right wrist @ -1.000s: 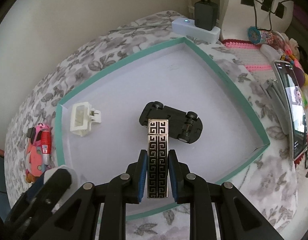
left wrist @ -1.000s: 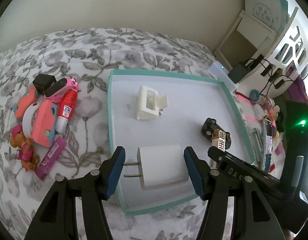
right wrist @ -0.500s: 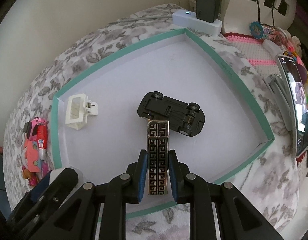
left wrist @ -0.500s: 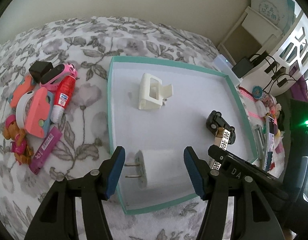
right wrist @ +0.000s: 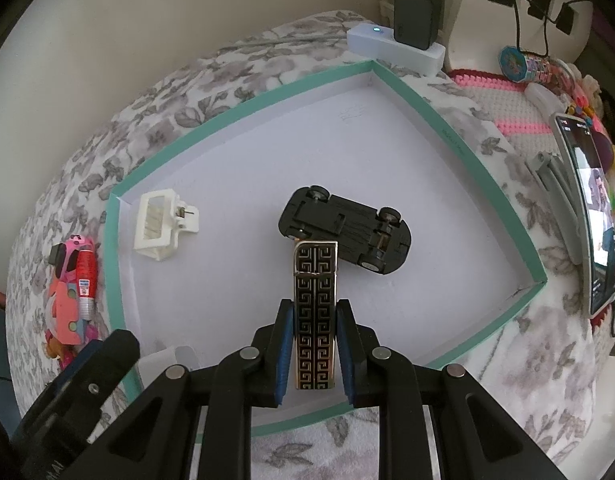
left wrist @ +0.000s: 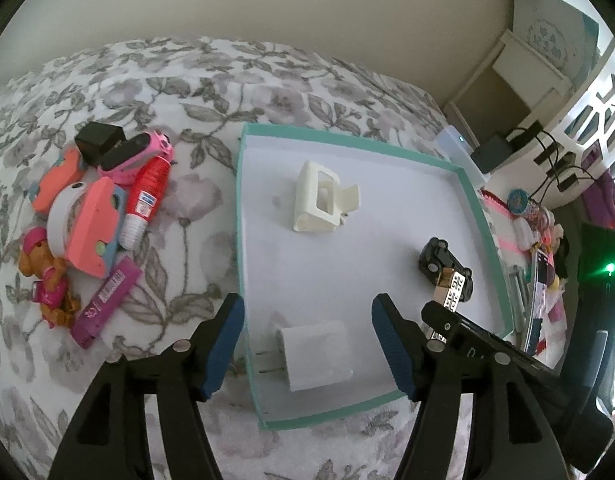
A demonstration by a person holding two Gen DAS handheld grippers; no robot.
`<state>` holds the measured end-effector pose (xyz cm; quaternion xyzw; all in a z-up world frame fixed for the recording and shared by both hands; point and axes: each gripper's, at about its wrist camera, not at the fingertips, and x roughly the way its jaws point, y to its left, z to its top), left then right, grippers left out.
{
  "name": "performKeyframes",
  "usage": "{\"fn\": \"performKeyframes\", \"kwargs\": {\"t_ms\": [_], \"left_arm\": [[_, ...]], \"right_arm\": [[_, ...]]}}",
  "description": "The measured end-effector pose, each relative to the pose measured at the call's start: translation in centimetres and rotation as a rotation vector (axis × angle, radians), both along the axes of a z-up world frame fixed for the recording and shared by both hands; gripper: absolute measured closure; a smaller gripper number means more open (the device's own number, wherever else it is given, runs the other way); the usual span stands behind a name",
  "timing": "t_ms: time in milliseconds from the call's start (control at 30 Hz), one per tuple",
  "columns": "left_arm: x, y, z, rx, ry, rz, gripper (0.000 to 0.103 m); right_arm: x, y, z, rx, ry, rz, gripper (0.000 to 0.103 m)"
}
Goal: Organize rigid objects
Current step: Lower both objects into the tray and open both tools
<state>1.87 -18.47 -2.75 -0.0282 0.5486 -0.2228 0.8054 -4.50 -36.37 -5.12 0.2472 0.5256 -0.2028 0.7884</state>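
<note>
The left gripper (left wrist: 307, 344) is hovering over the near corner of the teal-rimmed tray (left wrist: 240, 216), its blue-padded jaws standing wide apart and having just been opening further; the white plug adapter (left wrist: 314, 355) is lying flat on the tray floor between them, touched by neither pad, its two prongs pointing toward the tray's left wall. The right gripper (right wrist: 314, 350) is clamping a black lighter with a gold key pattern (right wrist: 314, 312) tightly between its pads, the lighter standing along the fingers with its far end just beside the black toy car (right wrist: 345, 230), which is lying on its roof, wheels up, in the middle of the tray; whether the two are touching is not clear. A white hair claw clip (left wrist: 322, 198) is sitting farther back in the tray, well apart from the adapter. Outside the tray, on the floral bedspread (left wrist: 195, 92), a pile is waiting: a red-and-white tube (left wrist: 145, 200), a pink toy car (left wrist: 137, 156), a coral foam piece (left wrist: 93, 228), a purple bar (left wrist: 106, 304), a small dog figure (left wrist: 47, 276) and a black block (left wrist: 97, 142). A phone (right wrist: 591, 216) is leaning on a stand to the right of the tray.
</note>
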Motion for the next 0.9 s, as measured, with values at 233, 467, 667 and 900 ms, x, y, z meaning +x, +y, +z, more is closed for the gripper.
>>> {"fn": "performKeyframes", "kwargs": {"t_ms": [233,467,667,900], "left_arm": [[0.5,1.1,1.2,0.040,-0.065,0.063,0.033],[1.3,3.0,1.7,0.081,-0.087,0.148,0.030],[1.9,4.3,1.4,0.163,-0.084,0.219,0.014],[2.5,6.5,0.1,0.262,-0.025,0.314,0.011]], "right_arm": [[0.2,0.3,0.3,-0.015,-0.011,0.016,0.079],[0.4,0.8,1.2,-0.058,-0.047,0.035,0.079],[0.7,1.3,1.4,-0.090,-0.050,0.048,0.055],[0.8,1.5,1.6,-0.130,-0.055,0.049,0.034]]}}
